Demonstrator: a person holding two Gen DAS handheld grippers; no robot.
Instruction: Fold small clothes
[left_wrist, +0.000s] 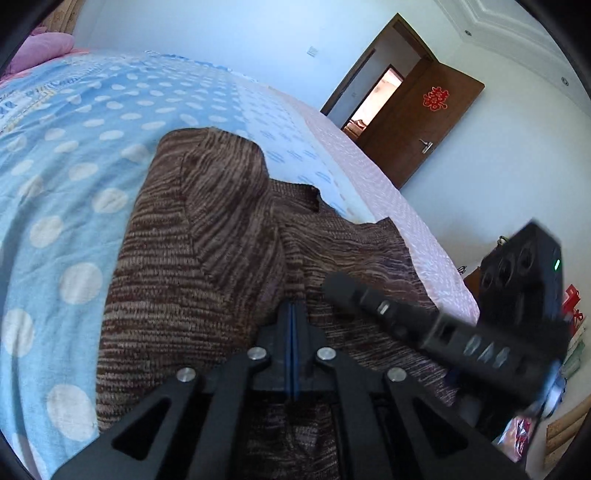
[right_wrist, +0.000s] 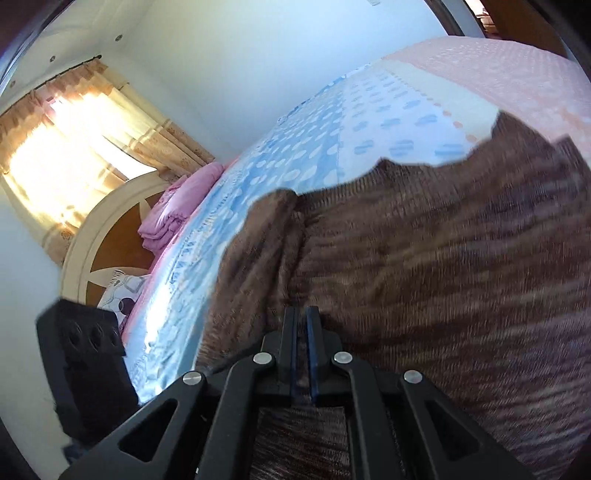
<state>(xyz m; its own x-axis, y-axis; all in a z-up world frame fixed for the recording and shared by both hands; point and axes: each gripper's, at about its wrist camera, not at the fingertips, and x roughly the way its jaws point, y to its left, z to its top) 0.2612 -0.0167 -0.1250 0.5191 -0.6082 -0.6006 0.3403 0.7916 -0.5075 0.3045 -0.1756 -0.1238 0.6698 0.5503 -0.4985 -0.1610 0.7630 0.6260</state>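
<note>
Both tongs pinch the brown sweater (left_wrist: 207, 236) lying on the dotted bedspread (left_wrist: 66, 155) — left gripper (left_wrist: 292, 314) pressed tight, right gripper (right_wrist: 303, 321) nearly so — door (left_wrist: 417, 122) at two o'clock.

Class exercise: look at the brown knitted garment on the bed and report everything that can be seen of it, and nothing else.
The brown knitted garment is a marled knit, dark brown streaked with tan, soft and thick-looking. It lies rumpled on the blue polka-dot bedspread, a sleeve-like part folded across the body, one edge reaching towards the pink border. The left gripper has its jaws shut on a ridge of the knit; the right gripper pinches the fabric too, its jaws nearly closed. The near hem is hidden behind the grippers.
</note>
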